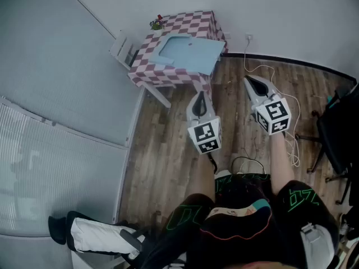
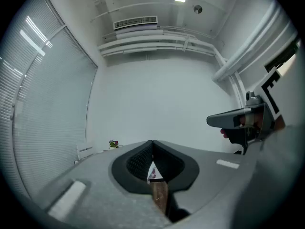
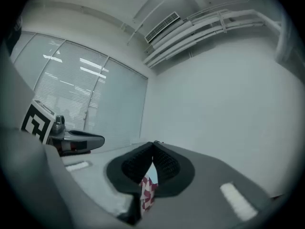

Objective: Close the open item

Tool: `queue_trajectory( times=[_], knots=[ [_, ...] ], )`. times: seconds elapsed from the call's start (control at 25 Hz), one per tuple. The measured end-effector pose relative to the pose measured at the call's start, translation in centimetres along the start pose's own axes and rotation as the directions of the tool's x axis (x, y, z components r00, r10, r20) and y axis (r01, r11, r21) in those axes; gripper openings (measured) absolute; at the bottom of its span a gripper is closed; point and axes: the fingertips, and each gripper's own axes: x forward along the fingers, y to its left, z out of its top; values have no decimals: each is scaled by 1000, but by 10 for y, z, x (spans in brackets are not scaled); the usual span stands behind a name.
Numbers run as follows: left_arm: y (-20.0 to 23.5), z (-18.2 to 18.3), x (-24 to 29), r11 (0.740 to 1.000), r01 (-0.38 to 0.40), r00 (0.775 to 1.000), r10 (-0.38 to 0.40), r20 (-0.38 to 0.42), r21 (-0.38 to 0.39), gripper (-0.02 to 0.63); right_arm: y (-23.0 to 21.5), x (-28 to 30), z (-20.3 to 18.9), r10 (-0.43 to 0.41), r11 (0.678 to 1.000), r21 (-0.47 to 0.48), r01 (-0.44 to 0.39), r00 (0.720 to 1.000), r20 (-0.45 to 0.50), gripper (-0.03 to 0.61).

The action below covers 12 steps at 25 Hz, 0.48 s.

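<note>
1. Wood-plank flooring runs to a white-walled corner with blinds along the left wall. There a small table stands under a checkered cloth.
2. On it lies the light-blue item, spread open and flat across most of the top. One panel reaches past the table's near right edge. What kind of thing it is cannot be told from this far.
3. A small plant sits at the table's far left corner, apart from the item and probably out of the way of any folding.
4. The left gripper has its jaws pressed together on nothing. It is held level and aimed at the table, well apart from it.
5. The right gripper is likewise closed and empty, near the left one.
6. Closing appears not yet started. The person is likely just carrying both tools on the approach, which would explain the closed jaws.
</note>
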Motion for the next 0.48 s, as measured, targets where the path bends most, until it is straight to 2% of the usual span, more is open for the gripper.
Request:
queue_trajectory(
  times=[0.16,0.24,0.48],
  knots=[
    [-8,9,5,1000,24,1000,-24,16,-11,9,-10,4,-4,-42,999,-34,41,999,-19,3],
    [-10,11,6,999,30,999,-30,16,11,9,-15,6,-4,-64,998,-30,64,998,-19,3],
    [1,5,15,999,13,1000,-12,-12,37,9,-21,21,-7,-58,998,1,58,998,-19,3]
  ],
)
